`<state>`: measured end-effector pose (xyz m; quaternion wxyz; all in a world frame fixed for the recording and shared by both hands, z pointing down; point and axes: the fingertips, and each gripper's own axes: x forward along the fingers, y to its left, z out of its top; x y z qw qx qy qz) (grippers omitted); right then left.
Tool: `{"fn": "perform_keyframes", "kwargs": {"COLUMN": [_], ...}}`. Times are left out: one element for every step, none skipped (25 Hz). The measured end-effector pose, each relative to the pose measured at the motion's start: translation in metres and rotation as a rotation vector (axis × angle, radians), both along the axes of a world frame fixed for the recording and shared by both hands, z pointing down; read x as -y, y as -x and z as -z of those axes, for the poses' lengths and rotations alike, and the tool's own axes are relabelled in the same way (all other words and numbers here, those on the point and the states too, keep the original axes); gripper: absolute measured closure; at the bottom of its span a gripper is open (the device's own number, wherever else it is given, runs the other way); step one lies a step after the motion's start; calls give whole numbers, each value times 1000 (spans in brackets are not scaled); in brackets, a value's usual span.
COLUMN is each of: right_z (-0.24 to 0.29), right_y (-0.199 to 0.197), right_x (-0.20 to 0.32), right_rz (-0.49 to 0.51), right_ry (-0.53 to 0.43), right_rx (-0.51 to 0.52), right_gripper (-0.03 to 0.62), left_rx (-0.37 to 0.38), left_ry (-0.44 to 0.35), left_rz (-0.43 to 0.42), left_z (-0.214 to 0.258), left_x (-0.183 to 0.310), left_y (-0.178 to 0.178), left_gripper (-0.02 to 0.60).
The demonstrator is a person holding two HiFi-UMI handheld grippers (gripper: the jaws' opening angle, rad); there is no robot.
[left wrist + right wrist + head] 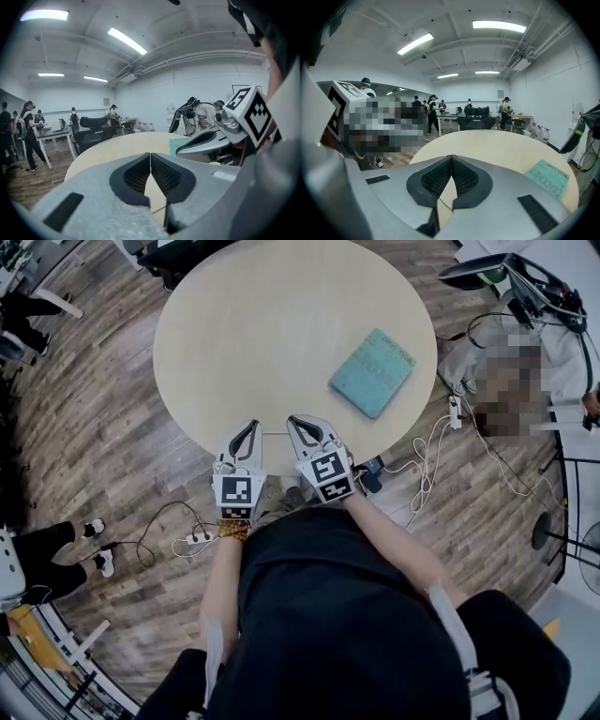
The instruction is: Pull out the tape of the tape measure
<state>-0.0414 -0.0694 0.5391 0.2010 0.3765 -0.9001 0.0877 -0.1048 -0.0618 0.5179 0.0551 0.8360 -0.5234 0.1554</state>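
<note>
No tape measure shows in any view. My left gripper (246, 430) and right gripper (302, 423) sit side by side at the near edge of the round beige table (262, 324), both pointing across it. In the left gripper view the left gripper (150, 157) has its jaws closed tip to tip with nothing between them. The right gripper (451, 159) is shut and empty in the same way. The right gripper (206, 140) also shows at the right of the left gripper view.
A teal book (372, 372) lies on the right part of the table, ahead and right of the right gripper. Cables and a power strip (192, 539) lie on the wood floor. A seated person (511, 390) is at the right; several people stand by desks far behind.
</note>
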Motion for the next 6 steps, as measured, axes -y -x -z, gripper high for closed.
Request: {"fn": "perform_keyframes", "kwargs": {"right_z": [-5,-11,-18,-25,-32,-39], "right_y": [-6,-15,-27,-42,-58,-74], "right_x": [0,2,5,10,16,22], "right_rz": [-14,-37,-73,-121,-176,-232], "right_ry": [12,28,51,79,108,137], "right_rx": [-2,0,10,27,47,66], "right_gripper": [597,597,597,597,597,597], "left_rx": [1,2,3,3,3,2], "left_ry": [3,6,9,12,16,19], "left_rz": [-2,-4,-4,-3,-1,2], "left_z": [-1,-3,-4,-5,-6,-7], "left_x": [-2,-3,-4,-6,-7,-8], "left_y": [-2,-4,-5,-7,-8,-9], "left_gripper": [566,566,566,566,566,566]}}
